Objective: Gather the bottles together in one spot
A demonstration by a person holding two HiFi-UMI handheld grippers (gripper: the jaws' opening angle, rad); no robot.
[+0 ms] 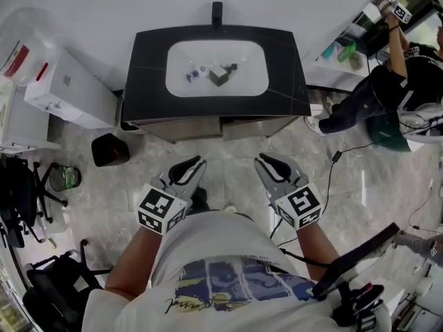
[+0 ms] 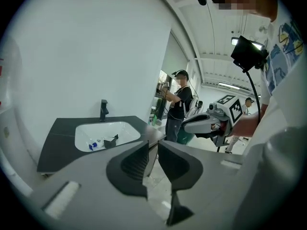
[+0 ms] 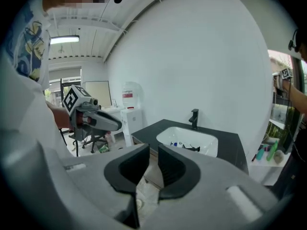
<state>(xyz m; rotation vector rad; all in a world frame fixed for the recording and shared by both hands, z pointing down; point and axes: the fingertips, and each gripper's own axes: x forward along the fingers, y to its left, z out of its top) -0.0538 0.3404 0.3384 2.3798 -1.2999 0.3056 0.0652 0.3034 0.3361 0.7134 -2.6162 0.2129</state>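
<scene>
Small bottles with blue caps lie in the white sink basin of a black vanity, beside a dark boxy object. They also show small in the left gripper view and the right gripper view. Both grippers hang over the floor in front of the vanity, well short of the basin. My left gripper has a narrow gap between its jaws, with nothing in it. My right gripper stands the same way, slightly open and empty.
A black faucet stands behind the basin. A dark bin sits on the floor left of the vanity, with white boxes beyond it. Another person works at the far right. Cables run across the floor on the right.
</scene>
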